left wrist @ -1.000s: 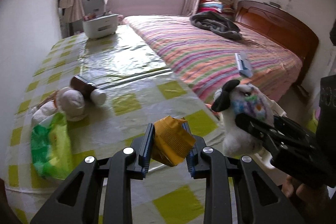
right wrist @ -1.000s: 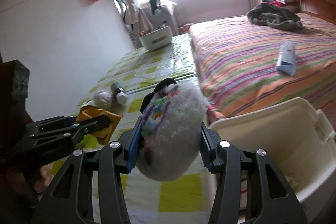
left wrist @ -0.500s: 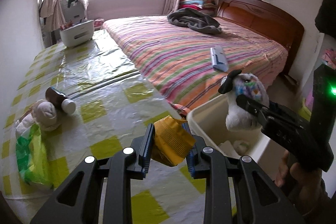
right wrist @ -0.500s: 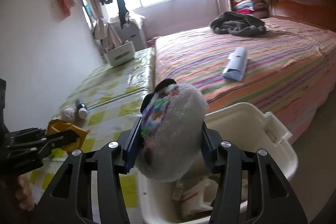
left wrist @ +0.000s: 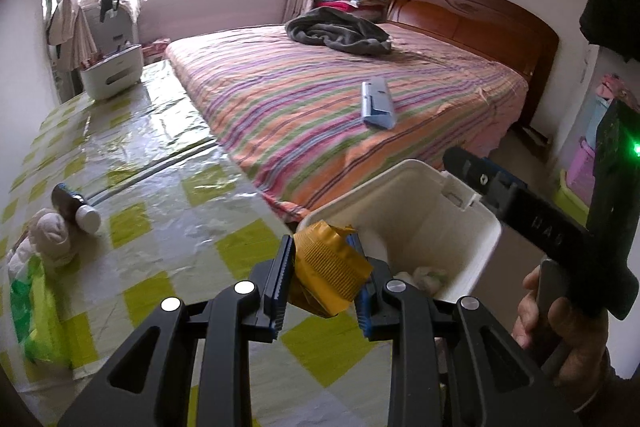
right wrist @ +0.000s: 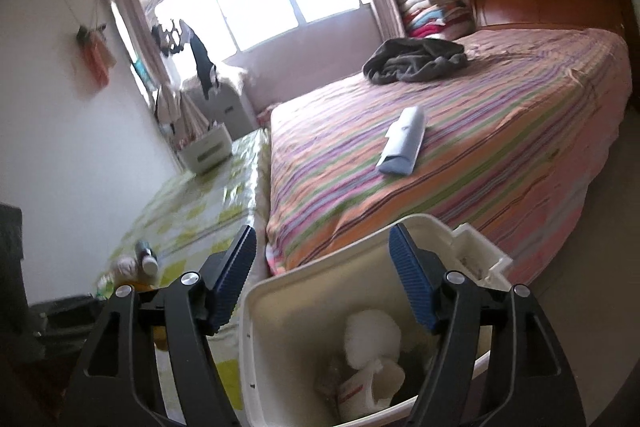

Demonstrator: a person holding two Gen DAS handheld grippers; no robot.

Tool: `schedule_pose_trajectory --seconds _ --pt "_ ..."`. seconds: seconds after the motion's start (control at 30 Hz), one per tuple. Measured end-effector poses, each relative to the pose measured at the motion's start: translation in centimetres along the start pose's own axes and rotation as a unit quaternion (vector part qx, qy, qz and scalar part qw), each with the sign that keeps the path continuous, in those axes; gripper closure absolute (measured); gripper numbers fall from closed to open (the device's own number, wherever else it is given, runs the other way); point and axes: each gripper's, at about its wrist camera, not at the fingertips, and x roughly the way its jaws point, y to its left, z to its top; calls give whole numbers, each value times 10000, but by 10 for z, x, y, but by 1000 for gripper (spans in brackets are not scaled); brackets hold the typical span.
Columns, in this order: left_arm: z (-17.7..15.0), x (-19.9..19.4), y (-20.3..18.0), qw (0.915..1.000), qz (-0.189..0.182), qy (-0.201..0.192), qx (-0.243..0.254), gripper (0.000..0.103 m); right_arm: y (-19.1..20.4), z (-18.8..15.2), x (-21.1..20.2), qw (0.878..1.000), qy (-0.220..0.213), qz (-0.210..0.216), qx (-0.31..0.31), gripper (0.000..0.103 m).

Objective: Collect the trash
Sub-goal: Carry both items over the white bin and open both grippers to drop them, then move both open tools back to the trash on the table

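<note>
The bed (left wrist: 360, 107) fills the far side of the room, and the worktop (left wrist: 160, 195) with its yellow-checked cover stands beside it. At the near corner of the worktop, lower down, stands the white bin (right wrist: 288, 307), open at the top. This is the dropping step of the task: things are carried from the worktop to the bin and let go there.

The right gripper (right wrist: 324, 275) hangs above the bin and its jaws are opening; nothing is between them. Below them, inside the bin, lies the white plush toy (right wrist: 372, 339) on top of other rubbish. The left gripper (left wrist: 320, 275) has its jaws closed tight on a yellow wrapper (left wrist: 328, 275), which is at the worktop edge, just beside the bin rim and not yet over the opening.

I judge that the next move is for the left hand: bring the wrapper across the rim until it is over the opening, then open the jaws. The right gripper should first go clear, because the two tools are near each other.

On the worktop more things wait: a dark bottle (left wrist: 76, 207), a white bundle (left wrist: 52, 239) and a green bag (left wrist: 36, 315).

One second ago the right jaws held the toy over the worktop edge; now the toy is in the bin. The wrapper has come nearer to the bin.
</note>
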Motion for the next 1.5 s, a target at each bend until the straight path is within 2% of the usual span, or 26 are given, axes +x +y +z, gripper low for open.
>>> schedule_pose_trajectory --seconds 0.3,0.7,0.8,0.87,0.9,1.1,1.23,1.37,1.5 --pt "6 17 -29 9995 -257 136 125 76 -23 9 -13 9985 -333 -44 436 32" --pt "14 30 -57 9988 -370 109 312 72 -43 10 -22 9962 -479 -95 716 31" --pt "16 31 -60 9988 -327 54 351 56 -43 7 -23 9960 -476 -107 755 31" --pt "17 31 -62 9988 -301 39 374 40 -42 6 -22 9962 -446 -108 738 31" --pt "17 31 -62 9989 -282 42 378 37 -41 5 -21 9963 -439 -109 730 31" --pt "18 19 -45 9992 -79 -16 380 34 -34 5 -18 9968 -396 -59 685 31" --pt "11 3 -16 9994 150 -156 260 30 -25 4 -12 9976 -324 -2 604 30" --pt "1 -7 13 9979 558 -254 209 29 -9 1 -1 9988 -169 75 448 30" --pt "-4 -12 39 9971 692 -324 -48 29 11 -6 9 9993 11 208 295 30"
